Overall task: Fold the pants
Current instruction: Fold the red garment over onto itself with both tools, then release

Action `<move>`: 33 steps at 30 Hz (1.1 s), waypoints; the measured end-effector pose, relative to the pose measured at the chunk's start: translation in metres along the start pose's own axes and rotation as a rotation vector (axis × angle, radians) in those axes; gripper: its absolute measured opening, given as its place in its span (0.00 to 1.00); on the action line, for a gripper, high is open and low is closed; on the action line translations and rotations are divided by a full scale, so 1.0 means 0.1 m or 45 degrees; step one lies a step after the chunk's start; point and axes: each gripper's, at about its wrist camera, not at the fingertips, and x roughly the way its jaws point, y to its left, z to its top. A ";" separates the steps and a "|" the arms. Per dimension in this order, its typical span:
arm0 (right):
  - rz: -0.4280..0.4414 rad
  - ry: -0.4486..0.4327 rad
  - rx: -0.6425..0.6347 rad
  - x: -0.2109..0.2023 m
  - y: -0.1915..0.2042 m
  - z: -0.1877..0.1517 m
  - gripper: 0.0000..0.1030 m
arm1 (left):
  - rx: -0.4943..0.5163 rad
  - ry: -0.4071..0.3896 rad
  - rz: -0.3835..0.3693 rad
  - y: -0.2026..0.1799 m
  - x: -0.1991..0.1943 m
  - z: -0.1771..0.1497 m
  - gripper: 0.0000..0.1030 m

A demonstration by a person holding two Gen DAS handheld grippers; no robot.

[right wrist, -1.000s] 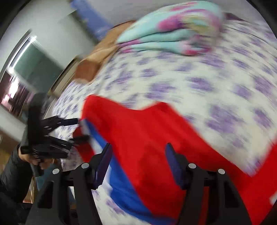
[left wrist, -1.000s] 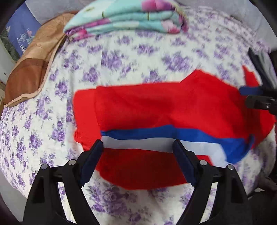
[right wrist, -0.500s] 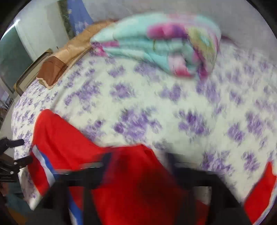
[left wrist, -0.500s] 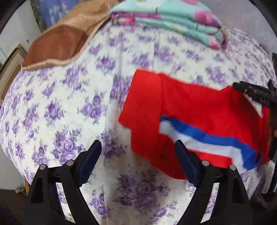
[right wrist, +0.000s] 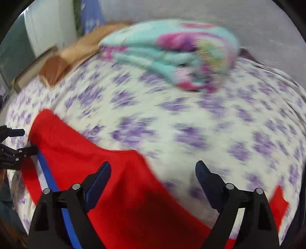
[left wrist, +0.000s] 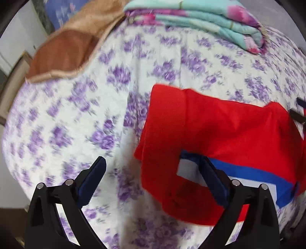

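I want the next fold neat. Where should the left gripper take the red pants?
Probably at the red pants' left short edge, where the plain red band ends on the floral bedsheet. That edge lies flat and free. Come from the left gripper's side, its opening jaws straddling the edge; nothing is between them yet.

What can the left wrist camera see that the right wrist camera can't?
Only the left wrist view shows the white stripe beside the blue one as a wide patch, and the pants' straight hem edge.

Only the right wrist view shows a separate red corner at the bed's right side, and the pale wall behind.

Both show the red pants, the purple-flowered bedsheet, the folded teal and pink blanket and the brown blanket. The jaws of both grippers are opening, with nothing pinched.
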 end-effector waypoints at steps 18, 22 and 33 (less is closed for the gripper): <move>-0.291 0.211 0.579 -0.01 -1.73 -0.87 0.11 | 0.094 0.034 -0.257 -0.84 -0.18 -0.39 0.92; -0.168 0.009 0.620 -0.66 -1.87 -1.05 0.09 | 0.155 0.077 -0.174 -0.93 -0.01 -0.47 0.92; 0.011 -0.064 0.889 -1.53 -1.96 -2.36 0.09 | 0.147 0.099 -0.178 -0.96 0.09 -0.44 0.95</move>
